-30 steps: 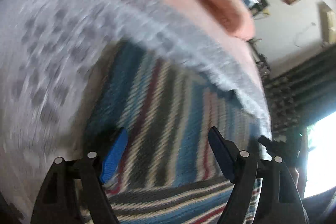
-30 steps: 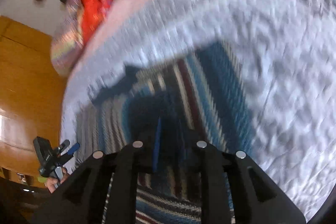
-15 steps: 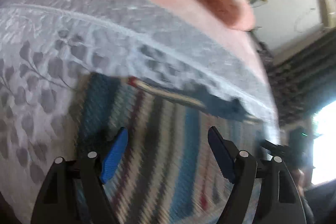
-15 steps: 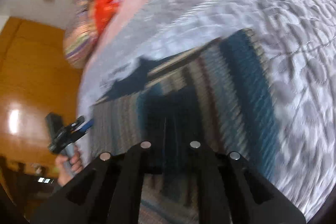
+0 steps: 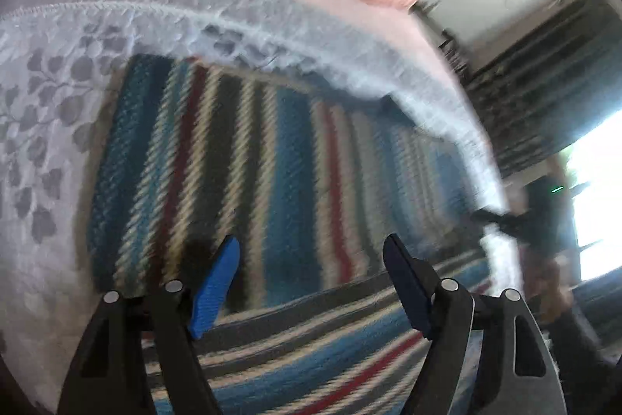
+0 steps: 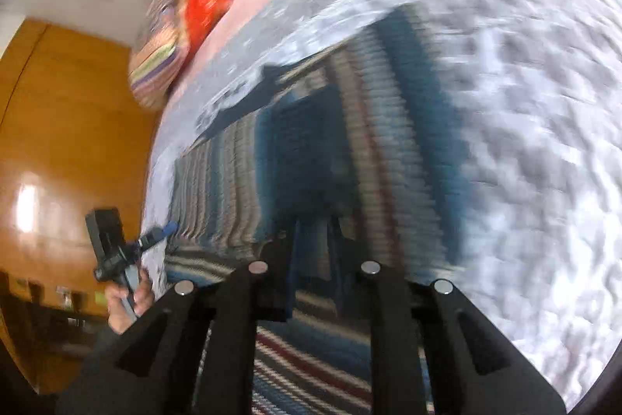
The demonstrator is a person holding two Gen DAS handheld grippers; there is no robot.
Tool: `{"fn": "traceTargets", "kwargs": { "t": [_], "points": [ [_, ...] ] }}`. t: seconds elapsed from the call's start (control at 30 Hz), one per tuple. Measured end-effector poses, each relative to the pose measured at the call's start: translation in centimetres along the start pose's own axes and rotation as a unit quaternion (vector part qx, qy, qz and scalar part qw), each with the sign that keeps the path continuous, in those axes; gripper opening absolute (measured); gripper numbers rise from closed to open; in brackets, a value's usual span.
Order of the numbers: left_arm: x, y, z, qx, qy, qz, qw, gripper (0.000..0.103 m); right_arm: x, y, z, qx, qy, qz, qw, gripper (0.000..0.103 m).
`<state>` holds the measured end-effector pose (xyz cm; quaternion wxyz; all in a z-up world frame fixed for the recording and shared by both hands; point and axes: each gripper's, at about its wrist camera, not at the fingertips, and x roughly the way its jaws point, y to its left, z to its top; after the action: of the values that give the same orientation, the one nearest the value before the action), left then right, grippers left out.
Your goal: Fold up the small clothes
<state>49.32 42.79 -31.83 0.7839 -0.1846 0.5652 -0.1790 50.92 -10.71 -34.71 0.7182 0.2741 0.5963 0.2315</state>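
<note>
The striped garment (image 5: 248, 158) is a coarse woven cloth, matt, with a twill-like rib in blue, cream, dark red and black. It lies on the bed cover (image 5: 42, 127), a pale grey textured fabric with a raised leaf pattern and a stitched border towards the far edge of the bed. The left hand-held gripper (image 5: 311, 282) has matt black plastic arms, shiny metal rivets and blue matt pads (image 5: 215, 288). The right hand-held gripper (image 6: 311, 259) is the same matt black plastic. The wooden wall panel (image 6: 58, 142) is glossy, with a bright reflection.
</note>
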Motion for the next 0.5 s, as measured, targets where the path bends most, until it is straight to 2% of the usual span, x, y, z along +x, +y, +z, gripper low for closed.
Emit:
{"fn": "traceTargets", "kwargs": {
  "t": [0.03,0.1,0.17,0.2,0.23,0.3,0.4,0.5],
  "points": [
    [0.7,0.5,-0.2,-0.005,0.008,0.013,0.9999,0.077,0.4,-1.1,-0.3,0.013,0.004,-0.019,1.0,0.011],
    [0.5,0.9,-0.5,-0.01,0.001,0.011,0.9999,0.077,1.1,-1.8,-0.5,0.018,0.014,-0.021,1.0,0.006],
    [-0.9,0.3,-1.1,-0.027,0.003,0.008,0.9996,0.077,0.0,-1.0,-0.9,0.018,0.007,-0.013,1.0,0.015],
    [-1.8,0.1,-1.5,-0.032,0.0,0.0,0.9995,0.079,-0.8,-0.5,-1.1,0.018,0.004,-0.004,1.0,0.027],
    [-3.2,-0.1,-2.6,-0.036,-0.001,-0.008,0.9993,0.081,-2.1,0.0,-1.6,0.014,-0.001,0.002,1.0,0.032],
    [-5.8,0.0,-5.6,-0.042,0.003,-0.022,0.9989,0.084,-4.2,0.3,-2.7,0.014,-0.005,0.004,1.0,0.039],
    [-8.6,1.2,-10.9,-0.072,0.033,-0.032,0.9964,0.084,-7.2,-1.0,-6.2,0.033,0.01,-0.01,0.999,0.043],
    [-10.4,2.6,-15.6,-0.116,0.053,-0.044,0.9909,0.084,-10.3,-3.9,-11.0,0.06,0.032,-0.036,0.997,0.045]
  ]
}}
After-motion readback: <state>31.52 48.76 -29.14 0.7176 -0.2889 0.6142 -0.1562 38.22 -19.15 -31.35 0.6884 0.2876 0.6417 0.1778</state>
